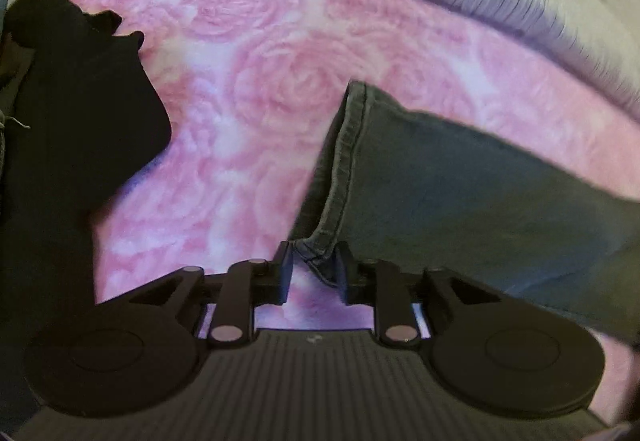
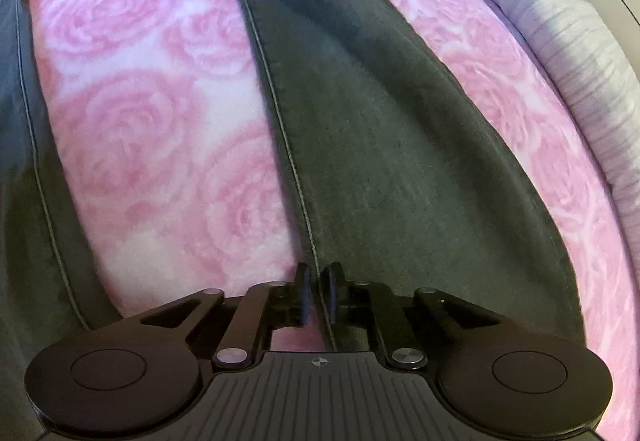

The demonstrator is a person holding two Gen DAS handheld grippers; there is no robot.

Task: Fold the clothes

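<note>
- Dark grey jeans (image 2: 380, 129) lie spread on the pink rose blanket (image 1: 256, 89)
- Left gripper (image 1: 312, 269) brackets the hem corner, pads apart; right gripper (image 2: 319, 293) clamps the leg seam
- Risk: the corner slips free when lifted, since the left grip looks shallow

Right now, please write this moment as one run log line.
left gripper: around jeans hem corner | right gripper: shut on jeans seam | surface: pink rose blanket

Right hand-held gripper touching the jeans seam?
Touching. Right wrist view: the right hand-held gripper has its pads pinched on the jeans seam, no gap visible.
</note>
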